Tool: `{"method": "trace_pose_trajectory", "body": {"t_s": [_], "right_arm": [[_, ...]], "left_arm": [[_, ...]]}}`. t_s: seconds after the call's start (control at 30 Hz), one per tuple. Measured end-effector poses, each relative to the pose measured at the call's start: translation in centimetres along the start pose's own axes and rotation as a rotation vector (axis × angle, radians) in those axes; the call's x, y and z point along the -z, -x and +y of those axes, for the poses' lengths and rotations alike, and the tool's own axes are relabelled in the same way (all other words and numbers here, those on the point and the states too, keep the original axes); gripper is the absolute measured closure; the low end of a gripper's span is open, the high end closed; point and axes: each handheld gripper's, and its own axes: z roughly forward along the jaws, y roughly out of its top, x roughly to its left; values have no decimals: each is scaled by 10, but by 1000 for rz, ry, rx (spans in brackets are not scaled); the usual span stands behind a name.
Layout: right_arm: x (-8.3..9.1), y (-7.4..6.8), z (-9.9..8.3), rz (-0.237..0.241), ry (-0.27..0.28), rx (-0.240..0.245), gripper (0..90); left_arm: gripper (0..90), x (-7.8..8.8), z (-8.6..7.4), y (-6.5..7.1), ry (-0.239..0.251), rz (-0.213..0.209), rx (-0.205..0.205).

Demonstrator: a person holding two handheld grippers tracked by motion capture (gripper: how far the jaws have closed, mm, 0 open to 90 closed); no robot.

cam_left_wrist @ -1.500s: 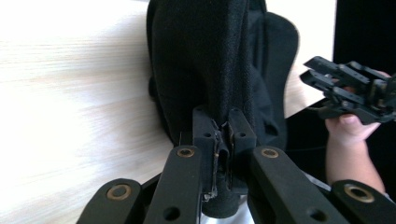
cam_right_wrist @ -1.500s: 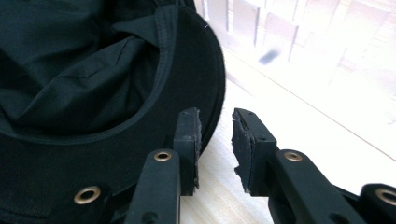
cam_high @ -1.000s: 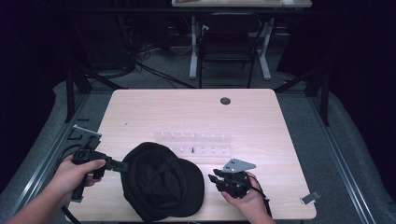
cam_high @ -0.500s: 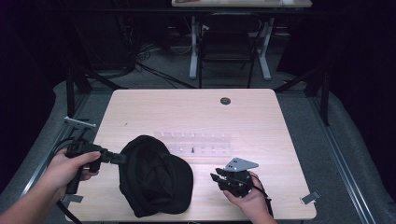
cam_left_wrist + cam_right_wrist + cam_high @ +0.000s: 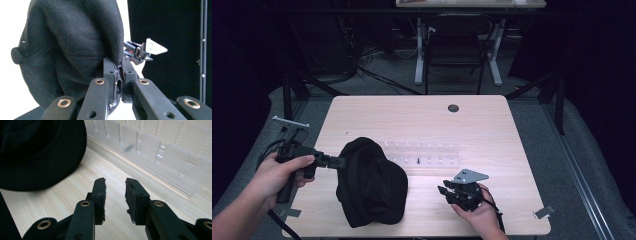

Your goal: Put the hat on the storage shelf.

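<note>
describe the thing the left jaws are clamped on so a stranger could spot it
Start at the light wooden table and look to its near left part. The black cap is there, beside a clear slotted rack: it is the soft, dark fabric thing, pinched at its edge by the left gripper.

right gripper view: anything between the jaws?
No. The right gripper has open jaws with bare wooden table showing in the gap; the black cap lies off to the side.

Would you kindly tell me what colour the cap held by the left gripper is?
The cap is plain black all over, seen best in the left gripper view.
</note>
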Motion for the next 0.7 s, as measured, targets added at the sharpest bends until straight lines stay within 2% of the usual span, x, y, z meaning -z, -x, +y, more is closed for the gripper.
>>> {"method": "trace_pose_trajectory", "body": {"t_s": [0.27,0.4,0.53,0.7], "right_arm": [[-1,1,-1,1,6,-10,673],[-1,3,-1,6,11,-13,658],[-1,4,-2,6,10,-19,646],[-1,5,-3,4,6,-28,626]], "left_arm": [[857,17,7,14,43,16,-26],[856,24,10,19,61,24,-23],[856,29,12,23,78,-4,-32],[856,30,17,30,90,-10,-42]]}}
